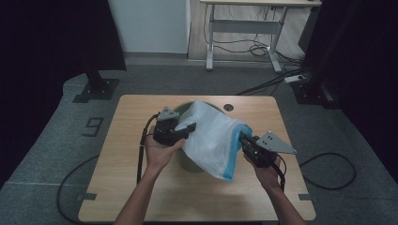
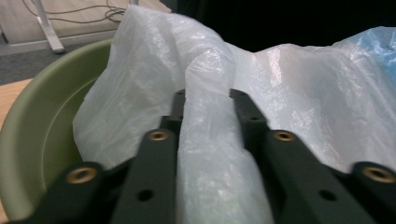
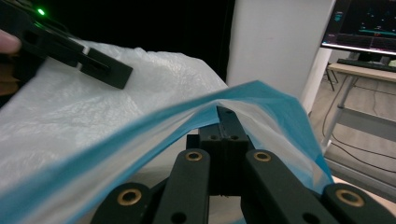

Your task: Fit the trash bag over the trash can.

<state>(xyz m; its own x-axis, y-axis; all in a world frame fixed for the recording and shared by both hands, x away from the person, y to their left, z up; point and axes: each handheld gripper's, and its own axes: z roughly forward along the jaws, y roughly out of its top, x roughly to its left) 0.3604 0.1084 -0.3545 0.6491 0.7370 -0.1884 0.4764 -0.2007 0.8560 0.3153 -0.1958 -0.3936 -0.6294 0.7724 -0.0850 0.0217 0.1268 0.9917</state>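
Observation:
A white plastic bag (image 1: 211, 140) with a blue rim (image 1: 232, 166) is stretched over a green bin (image 1: 187, 164) in the middle of the wooden table (image 1: 141, 192). My left gripper (image 1: 190, 127) is at the bag's left side. In the left gripper view a fold of the bag (image 2: 210, 154) fills the gap between the jaws of the left gripper (image 2: 208, 95), which press on it, with the bin's rim (image 2: 42, 126) to the left. My right gripper (image 1: 244, 139) is shut on the blue rim (image 3: 261, 100) at the bag's right side, its jaws together (image 3: 227, 114). The left gripper (image 3: 98, 65) lies across the bag farther off.
A round hole (image 1: 228, 107) is in the table near its far edge. Beyond the table stand a desk frame (image 1: 244, 28) with loose cables, a black stand base (image 1: 96, 89) at the left and a power strip (image 1: 295, 78) on the grey floor.

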